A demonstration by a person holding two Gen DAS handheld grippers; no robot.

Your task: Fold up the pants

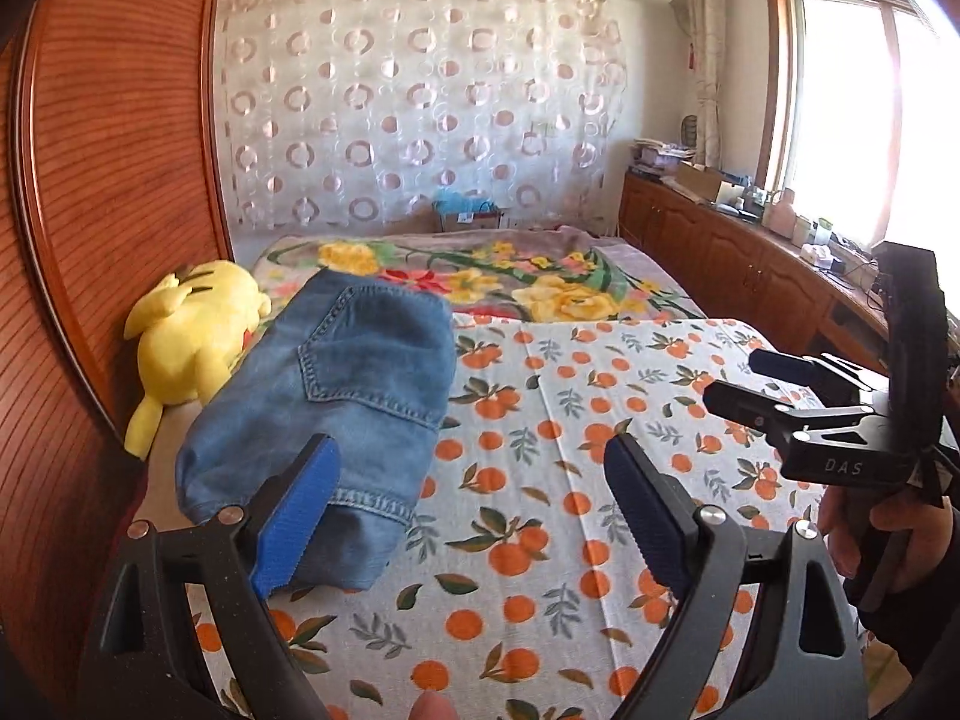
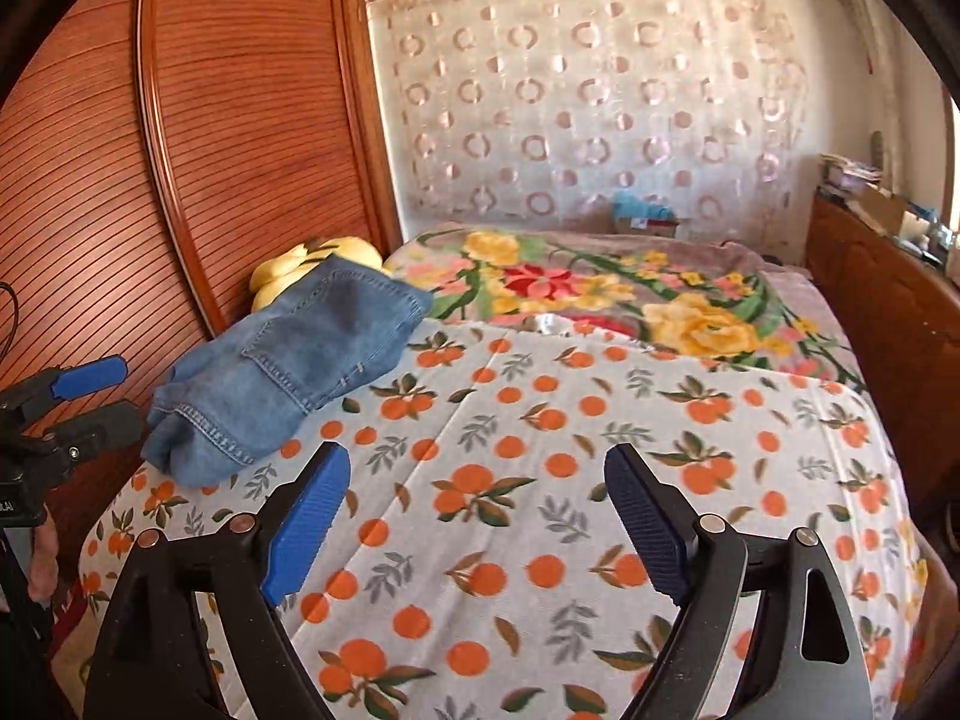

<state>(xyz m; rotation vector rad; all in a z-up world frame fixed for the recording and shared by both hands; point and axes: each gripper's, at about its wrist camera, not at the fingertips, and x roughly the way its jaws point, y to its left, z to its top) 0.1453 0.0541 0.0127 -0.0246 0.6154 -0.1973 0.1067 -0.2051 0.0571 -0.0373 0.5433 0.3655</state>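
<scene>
Jeans (image 1: 336, 414), folded into a compact blue denim bundle with a back pocket facing up, lie on the orange-print sheet (image 1: 570, 450) at its edge nearest the wooden headboard (image 1: 114, 180). A yellow plush toy (image 1: 192, 336) rests between the jeans and the headboard, touching the denim. The left gripper (image 1: 468, 516) hangs above the sheet with its jaws spread wide and nothing between them; one blue pad (image 1: 294, 516) overlaps the jeans' hem in the view. The right gripper (image 2: 474, 522) is over bare sheet, well apart from the jeans, its jaws likewise wide and empty. Beyond the sheet lies a floral blanket (image 2: 630, 294).
</scene>
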